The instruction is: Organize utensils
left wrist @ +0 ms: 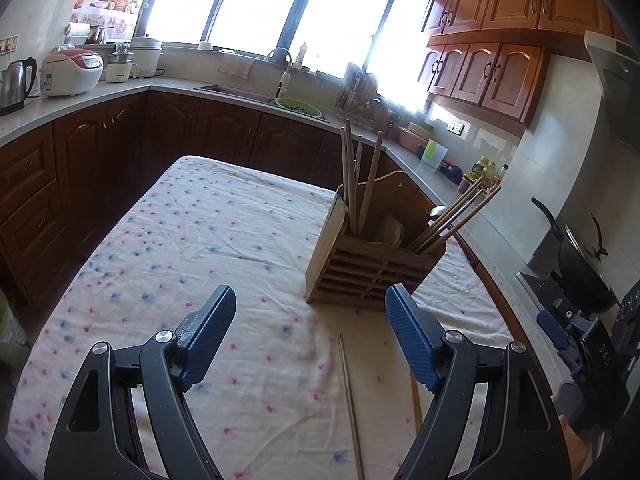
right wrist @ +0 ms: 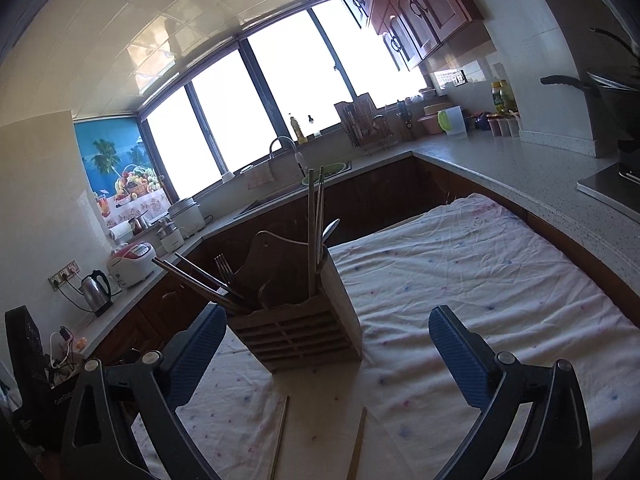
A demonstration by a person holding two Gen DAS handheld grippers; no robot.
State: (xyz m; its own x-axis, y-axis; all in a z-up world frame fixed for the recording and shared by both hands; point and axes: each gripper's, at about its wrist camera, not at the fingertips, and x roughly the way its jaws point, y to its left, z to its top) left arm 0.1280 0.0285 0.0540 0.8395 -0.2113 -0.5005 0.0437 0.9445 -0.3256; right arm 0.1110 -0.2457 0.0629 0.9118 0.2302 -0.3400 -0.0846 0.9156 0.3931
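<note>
Both tongs are released with nothing between them — the left gripper (left wrist: pixel 308 320) and right gripper (right wrist: pixel 326 340) face the slatted wooden holder (left wrist: pixel 372 268) on the flowered cloth (left wrist: pixel 200 240). Two thin, round chopsticks (left wrist: pixel 352 408) lie loose on the cloth just before the holder. Best to pinch one near its middle — slim smooth sticks roll easily — then tip it upright into a compartment.

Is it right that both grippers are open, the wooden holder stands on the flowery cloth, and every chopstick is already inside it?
Not quite. Two chopsticks lie loose on the flowery cloth in front of the wooden holder, as the left wrist view shows. The left gripper and right gripper are indeed open.
</note>
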